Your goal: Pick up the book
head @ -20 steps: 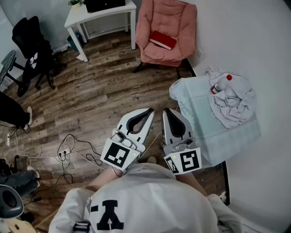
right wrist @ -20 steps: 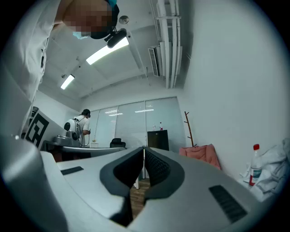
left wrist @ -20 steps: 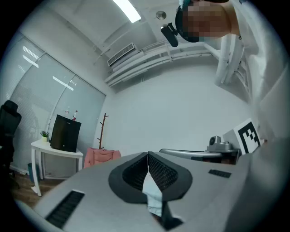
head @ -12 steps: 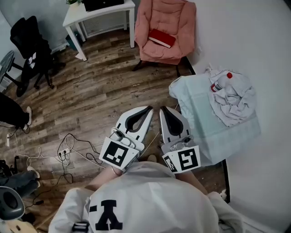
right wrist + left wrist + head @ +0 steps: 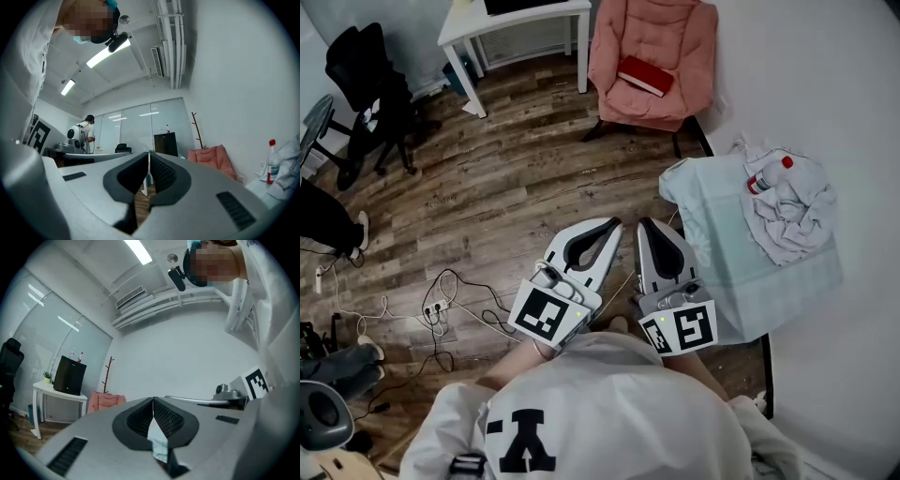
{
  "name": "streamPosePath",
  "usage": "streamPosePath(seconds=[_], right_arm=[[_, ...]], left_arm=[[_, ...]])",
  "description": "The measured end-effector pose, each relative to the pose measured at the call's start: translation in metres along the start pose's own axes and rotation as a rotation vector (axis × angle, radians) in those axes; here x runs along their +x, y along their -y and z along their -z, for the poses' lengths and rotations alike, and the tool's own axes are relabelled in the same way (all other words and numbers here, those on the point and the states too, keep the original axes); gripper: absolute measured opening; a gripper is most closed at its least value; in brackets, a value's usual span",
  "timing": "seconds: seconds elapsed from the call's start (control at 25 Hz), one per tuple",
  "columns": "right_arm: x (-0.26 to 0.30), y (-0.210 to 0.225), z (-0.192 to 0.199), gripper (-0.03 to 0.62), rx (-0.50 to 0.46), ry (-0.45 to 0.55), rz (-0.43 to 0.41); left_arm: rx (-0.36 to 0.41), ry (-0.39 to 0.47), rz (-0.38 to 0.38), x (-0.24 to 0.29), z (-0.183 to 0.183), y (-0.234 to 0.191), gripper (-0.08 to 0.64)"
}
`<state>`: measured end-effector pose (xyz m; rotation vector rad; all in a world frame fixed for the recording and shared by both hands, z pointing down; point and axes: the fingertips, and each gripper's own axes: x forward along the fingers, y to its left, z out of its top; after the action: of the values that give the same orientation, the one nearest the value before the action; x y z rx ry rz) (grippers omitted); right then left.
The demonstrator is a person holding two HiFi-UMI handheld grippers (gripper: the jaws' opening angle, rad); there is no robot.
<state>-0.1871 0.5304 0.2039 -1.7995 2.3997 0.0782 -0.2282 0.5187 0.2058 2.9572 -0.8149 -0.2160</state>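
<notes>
Both tongs are held close to the body, side by side, pointing roughly level and forward.

- Left gripper (image 5: 612, 225): jaws together, nothing between the pads.
- Right gripper (image 5: 644, 226): jaws together, likewise empty.
- Just right of the right gripper is a low table under a pale cloth (image 5: 717, 267), carrying a crumpled rag (image 5: 797, 220) and a red-capped bottle (image 5: 766, 178). It is beside the path, not across it.
- Open plank floor (image 5: 525, 187) lies between the tongs and the target.
- The book (image 5: 645, 77), red, lies on the seat of the pink chair (image 5: 680, 33), well apart from both tongs and straight ahead. In the head view its long axis runs diagonally, upper left to lower right.

Judgement: the right gripper is nearly in line with the book, so it looks the nearer hand. The left would have to cross over.

Unclear: neither gripper view shows the book, as each gripper's own body cuts off the chair seat. I cannot tell its thickness, or whether it lies flat or leans on the cushion.
</notes>
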Motion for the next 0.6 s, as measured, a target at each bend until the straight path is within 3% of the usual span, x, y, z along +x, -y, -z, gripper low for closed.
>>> streamPosePath(seconds=[0.24,0.36,0.6], right_arm=[[0.023,-0.017,0.008,0.032,0.023,0.009,0.017],[0.034,-0.03,0.012,0.032,0.016,0.004,0.019],[0.038,-0.034,0.019,0.032,0.029,-0.004,0.049]], left_arm=[[-0.006,-0.036,0.0,-0.015,0.003,-0.03,0.005],[-0.009,-0.013,-0.006,-0.023,0.0,-0.048,0.005],[-0.017,-0.028,0.013,-0.026,0.008,-0.059,0.005]])
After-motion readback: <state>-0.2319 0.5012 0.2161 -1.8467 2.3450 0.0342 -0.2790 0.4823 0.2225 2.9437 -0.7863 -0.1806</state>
